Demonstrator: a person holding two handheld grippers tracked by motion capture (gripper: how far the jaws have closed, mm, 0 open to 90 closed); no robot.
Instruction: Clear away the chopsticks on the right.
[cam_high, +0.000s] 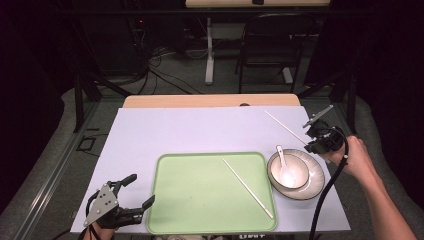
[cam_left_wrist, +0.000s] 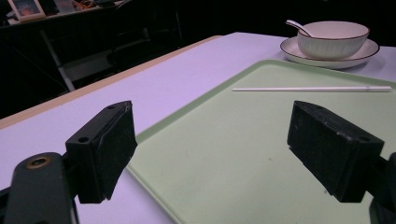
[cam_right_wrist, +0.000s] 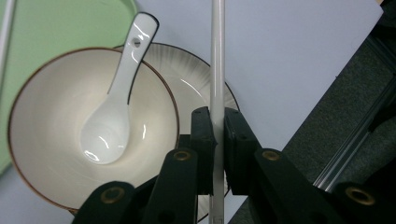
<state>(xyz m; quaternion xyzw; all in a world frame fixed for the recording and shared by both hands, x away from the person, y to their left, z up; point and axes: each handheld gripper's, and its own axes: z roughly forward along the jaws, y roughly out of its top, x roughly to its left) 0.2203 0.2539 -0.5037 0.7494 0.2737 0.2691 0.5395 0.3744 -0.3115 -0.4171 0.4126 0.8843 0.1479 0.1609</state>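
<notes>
At the near left corner of the table, the left gripper (cam_high: 141, 190) hovered with its jaws spread wide and nothing between them, just off the left edge of the pale green tray (cam_high: 190, 200). In the left gripper view its two black pads (cam_left_wrist: 105, 147) framed the tray's near rim, one over the lilac table cover (cam_left_wrist: 187, 70) and the other over the tray itself.

On the tray lay one white chopstick (cam_high: 248, 188), slanting from the tray's middle toward its near right corner; nothing touched it.

Just right of the tray stood a ribbed plate (cam_high: 316, 182) with a dark rim, and on it a cream bowl (cam_high: 289, 172) holding a white ceramic spoon (cam_high: 283, 162), its scoop down in the bowl and its handle leaning on the far rim.

Beyond and to the right of the plate, the right gripper (cam_high: 311, 134), held in the person's right hand (cam_high: 354, 157), was clamped on a second white chopstick (cam_high: 285, 127). The right gripper view showed the stick (cam_right_wrist: 217, 70) pinched between the closed jaws near one end, its long part reaching out over the plate's edge and the table cover. In the high view that chopstick pointed away to the far left above the table.

Farther off stood a dark folding chair (cam_high: 270, 47) on the floor.
</notes>
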